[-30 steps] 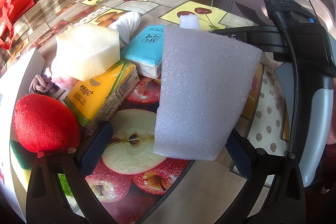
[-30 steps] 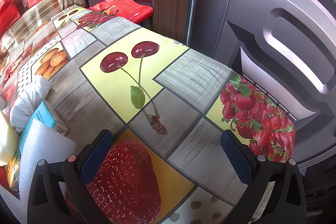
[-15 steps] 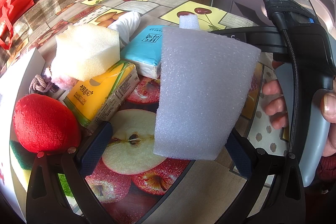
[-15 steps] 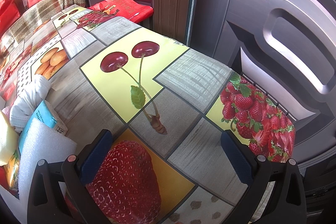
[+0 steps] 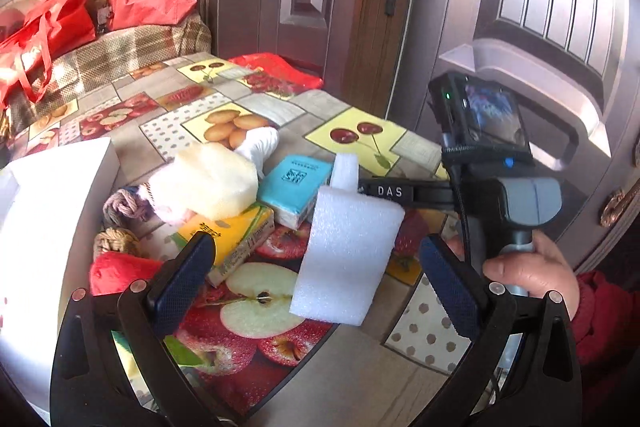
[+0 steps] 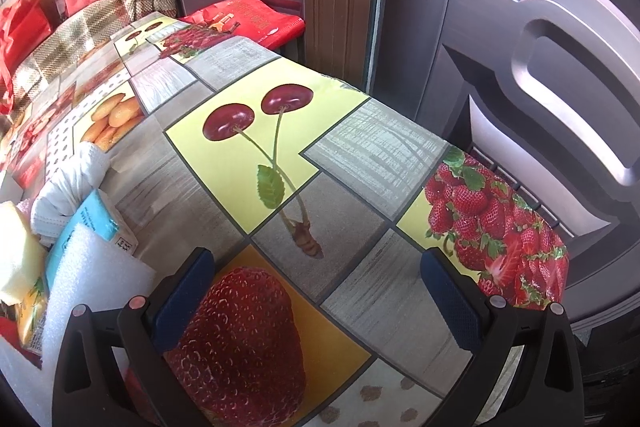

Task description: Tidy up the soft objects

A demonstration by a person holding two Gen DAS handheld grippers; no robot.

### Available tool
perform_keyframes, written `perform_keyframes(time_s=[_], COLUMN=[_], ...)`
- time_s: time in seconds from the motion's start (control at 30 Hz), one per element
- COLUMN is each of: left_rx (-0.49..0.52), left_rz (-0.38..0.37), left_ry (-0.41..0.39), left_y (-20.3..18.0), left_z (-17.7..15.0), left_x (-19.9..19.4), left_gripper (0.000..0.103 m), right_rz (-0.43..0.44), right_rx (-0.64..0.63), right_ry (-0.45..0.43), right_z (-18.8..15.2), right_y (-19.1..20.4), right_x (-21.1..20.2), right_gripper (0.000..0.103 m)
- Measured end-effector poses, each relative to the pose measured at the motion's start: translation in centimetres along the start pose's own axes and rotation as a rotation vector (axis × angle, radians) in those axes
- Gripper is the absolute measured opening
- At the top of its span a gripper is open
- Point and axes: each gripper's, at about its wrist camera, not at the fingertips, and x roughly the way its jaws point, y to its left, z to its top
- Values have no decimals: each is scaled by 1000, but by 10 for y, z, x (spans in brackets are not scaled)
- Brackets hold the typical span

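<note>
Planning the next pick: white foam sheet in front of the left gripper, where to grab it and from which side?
Pinch the white foam sheet across its near lower part, with the left gripper coming straight forward. It stands tilted between the open jaws, with its narrow tab at the far end.

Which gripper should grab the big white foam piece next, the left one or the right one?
Probably the left gripper. Its open jaws point straight at the white foam piece. The right gripper, also open, faces bare tablecloth, with the foam off to its left side.
</note>
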Motion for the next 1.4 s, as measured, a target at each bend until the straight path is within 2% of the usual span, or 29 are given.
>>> perform_keyframes(time_s=[0.1, 0.2, 0.27, 0.3, 0.47, 0.5, 0.57, 0.63, 0.73, 0.77, 0.93, 1.03, 1.07, 1.13, 1.3, 1.37, 1.4], left_rx=[-62, -117, -155, -177, -330, -357, -381, -369, -291, -267, -121, -52, -43, -44, -30, -22, -17], left_rz=[46, 124, 173, 178, 80, 72, 88, 122, 170, 174, 162, 178, 180, 164, 145, 146, 142], left_ry=[-102, -202, -255, -280, -447, -461, -404, -327, -218, -182, -14, 82, 108, 152, 213, 238, 251], left_y=[17, 39, 55, 64, 113, 122, 133, 137, 125, 119, 82, 68, 67, 67, 64, 63, 62], left_z=[8, 12, 10, 7, -18, -23, -28, -32, -42, -46, -70, -78, -79, -81, -82, -81, -80], left_x=[-35, -70, -91, -101, -146, -155, -162, -160, -149, -144, -107, -84, -78, -68, -55, -48, -43], left_gripper=[103, 103, 103, 103, 103, 103, 103, 103, 103, 103, 103, 102, 97, 96, 96, 96, 90], right_rz=[134, 282, 347, 370, 549, 572, 606, 651, 741, 746, 681, 654, 640, 632, 696, 719, 728], right_rx=[87, 148, 145, 134, 31, 14, -17, -55, -114, -157, -434, -527, -556, -594, -584, -575, -573], right_ry=[-93, -238, -331, -376, -602, -623, -638, -625, -576, -549, -392, -323, -296, -231, -78, -27, -12], right_z=[-4, -5, -3, -2, -2, -3, -4, -2, -2, -3, -30, -48, -51, -57, -62, -64, -65], right_y=[-19, -39, -46, -49, -51, -50, -48, -43, -35, -29, 9, 26, 33, 43, 50, 54, 55], right_x=[-19, -47, -66, -75, -104, -108, -113, -114, -111, -110, -106, -99, -95, -87, -70, -65, -63], right_gripper=[103, 103, 103, 103, 103, 103, 103, 103, 103, 103, 103, 103, 103, 102, 78, 76, 69])
